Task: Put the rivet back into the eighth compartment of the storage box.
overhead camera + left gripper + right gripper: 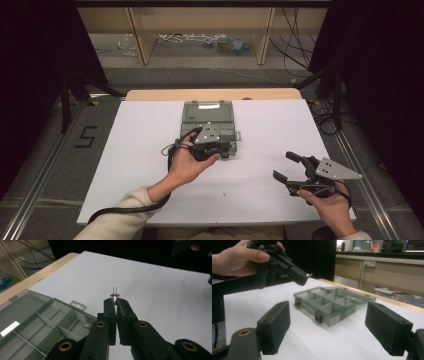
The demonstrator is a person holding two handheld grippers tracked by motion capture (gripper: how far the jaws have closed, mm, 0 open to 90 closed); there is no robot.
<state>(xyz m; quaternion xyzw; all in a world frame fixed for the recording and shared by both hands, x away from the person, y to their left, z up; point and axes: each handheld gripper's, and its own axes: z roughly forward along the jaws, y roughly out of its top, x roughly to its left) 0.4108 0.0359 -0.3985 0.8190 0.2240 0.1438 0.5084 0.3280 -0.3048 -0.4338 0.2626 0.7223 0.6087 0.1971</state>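
Observation:
A small silver screw (115, 293) with a washer under its head sticks out from the tips of my left gripper (115, 301), which is shut on its shank. In the high view the left gripper (226, 150) hovers at the near right corner of a grey see-through compartment box (208, 117) whose lid lies open toward the far side. From the right gripper view the box (329, 303) sits ahead, and the left gripper (302, 277) hangs above it with the screw (310, 274). My right gripper (283, 165) rests open at the table's near right, nothing between its pads (274, 327).
The white table top (140, 165) has a wooden strip along its far edge. A tiny loose part (225, 192) lies near the front edge. Another small screw (87, 326) lies in a box compartment. Black curtains and metal rails flank the table.

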